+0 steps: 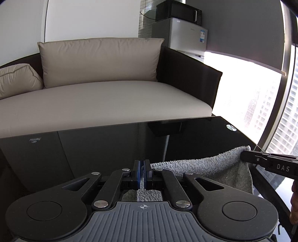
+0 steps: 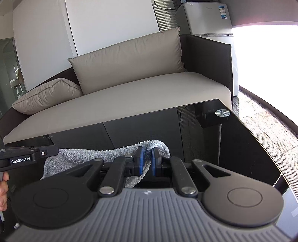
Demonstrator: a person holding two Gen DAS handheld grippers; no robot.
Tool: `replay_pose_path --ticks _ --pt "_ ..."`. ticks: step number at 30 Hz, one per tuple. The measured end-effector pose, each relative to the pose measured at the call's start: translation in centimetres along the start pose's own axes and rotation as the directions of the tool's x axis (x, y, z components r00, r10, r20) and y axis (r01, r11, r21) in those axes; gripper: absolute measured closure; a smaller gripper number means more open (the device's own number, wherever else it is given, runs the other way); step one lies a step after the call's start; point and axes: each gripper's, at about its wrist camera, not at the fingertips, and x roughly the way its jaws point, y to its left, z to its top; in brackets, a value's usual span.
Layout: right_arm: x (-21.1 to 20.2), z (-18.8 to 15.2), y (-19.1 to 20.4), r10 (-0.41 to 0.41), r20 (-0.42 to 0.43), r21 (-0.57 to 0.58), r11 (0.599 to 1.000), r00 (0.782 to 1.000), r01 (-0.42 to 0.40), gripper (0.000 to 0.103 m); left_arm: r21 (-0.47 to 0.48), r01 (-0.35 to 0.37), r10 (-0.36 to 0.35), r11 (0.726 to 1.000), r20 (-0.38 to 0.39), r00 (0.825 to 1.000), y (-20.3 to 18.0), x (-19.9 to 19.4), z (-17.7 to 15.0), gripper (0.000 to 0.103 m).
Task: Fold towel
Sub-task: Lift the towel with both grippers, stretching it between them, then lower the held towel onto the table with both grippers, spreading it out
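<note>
A grey fluffy towel hangs stretched between my two grippers above the black glass table. My left gripper is shut on one corner of the towel, with cloth showing between its blue pads. My right gripper is shut on the other corner of the towel. In the left wrist view the right gripper comes in from the right edge, pinching the towel's far end. In the right wrist view the left gripper shows at the left edge, holding the towel's other end. The towel sags between them.
A beige sofa with cushions stands just behind the table. A small fridge with a black microwave on top stands at the back right. A bright window lies to the right. A metal disc marks the table's far right corner.
</note>
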Motion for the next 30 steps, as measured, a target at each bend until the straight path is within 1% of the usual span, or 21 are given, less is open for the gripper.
replay_pose_path --ticks 2,4,5,6,7,8,9,10,11,12,14,16,17,20,23,27,30 --pt "0.2 -0.3 0.1 0.002 -0.013 -0.001 1.0 1.0 -0.002 0.093 0.0 -0.013 0.013 1.0 -0.001 1.0 0.3 -0.3 -0.1 0.067" --pt "0.2 -0.5 0.5 0.008 -0.024 -0.012 1.0 1.0 -0.009 0.093 -0.007 -0.007 0.007 1.0 -0.007 1.0 0.6 -0.7 -0.4 0.065" --pt "0.2 -0.6 0.6 0.016 -0.033 -0.02 1.0 0.999 -0.017 0.093 -0.014 -0.004 0.004 1.0 -0.015 1.0 0.7 -0.8 -0.5 0.062" --pt "0.1 -0.7 0.8 0.02 -0.04 -0.028 0.999 0.999 -0.021 0.09 -0.029 0.003 -0.004 1.0 -0.03 1.0 0.8 -1.0 -0.8 0.058" --pt "0.0 -0.8 1.0 0.017 -0.045 -0.035 0.999 0.999 -0.018 0.085 -0.043 0.013 -0.015 0.999 -0.046 0.999 0.9 -1.1 -1.1 0.052" --pt "-0.2 -0.9 1.0 0.012 -0.048 -0.036 0.999 0.999 -0.014 0.073 -0.048 0.022 -0.025 0.999 -0.063 0.998 1.0 -1.4 -1.5 0.05" --pt "-0.6 -0.9 1.0 0.009 -0.05 -0.028 1.0 0.999 -0.01 0.062 -0.047 0.023 -0.027 0.999 -0.074 0.997 1.0 -1.6 -1.8 0.049" --pt "-0.9 -1.0 0.9 0.008 -0.049 -0.016 1.0 0.999 -0.009 0.058 -0.046 0.024 -0.028 0.999 -0.085 0.996 0.9 -1.8 -2.1 0.045" --pt "-1.3 -1.0 0.9 0.003 -0.046 -0.006 1.0 0.999 -0.004 0.052 -0.04 0.021 -0.024 0.999 -0.093 0.995 0.8 -2.1 -2.5 0.042" --pt "-1.7 -1.0 0.9 -0.002 -0.041 -0.003 1.0 0.999 0.002 0.049 -0.035 0.017 -0.021 0.999 -0.102 0.995 0.6 -2.5 -2.9 0.04" --pt "-2.7 -1.1 1.0 -0.013 -0.037 -0.003 1.0 0.999 0.013 0.048 -0.021 0.021 -0.023 1.0 -0.103 0.994 0.4 -3.2 -3.6 0.037" --pt "-3.6 -1.6 1.0 -0.027 -0.056 0.007 1.0 0.998 0.027 0.048 -0.009 0.008 -0.009 1.0 -0.098 0.995 0.4 -4.2 -4.4 0.037" --pt "-4.1 -1.9 1.1 -0.03 -0.071 0.015 0.999 0.997 0.031 0.048 -0.013 0.016 -0.017 1.0 -0.101 0.995 0.4 -4.7 -4.6 0.037" --pt "-5.5 -3.2 1.7 0.007 -0.121 0.021 1.0 0.993 -0.004 0.048 -0.021 0.033 -0.035 0.999 -0.108 0.994 0.3 -5.9 -5.2 0.037" --pt "-6.9 -4.0 2.6 0.061 -0.142 0.034 0.998 0.988 -0.057 0.048 -0.021 0.036 -0.038 0.999 -0.114 0.993 0.1 -6.9 -5.7 0.037" --pt "-7.8 -4.2 3.6 0.109 -0.163 0.071 0.993 0.981 -0.099 0.048 -0.031 0.051 -0.054 0.998 -0.131 0.99 0.5 -8.1 -6.8 0.037" --pt "-8.0 -4.5 4.3 0.107 -0.187 0.074 0.993 0.977 -0.094 0.048 -0.025 0.041 -0.044 0.999 -0.142 0.989 0.6 -8.6 -7.5 0.037"
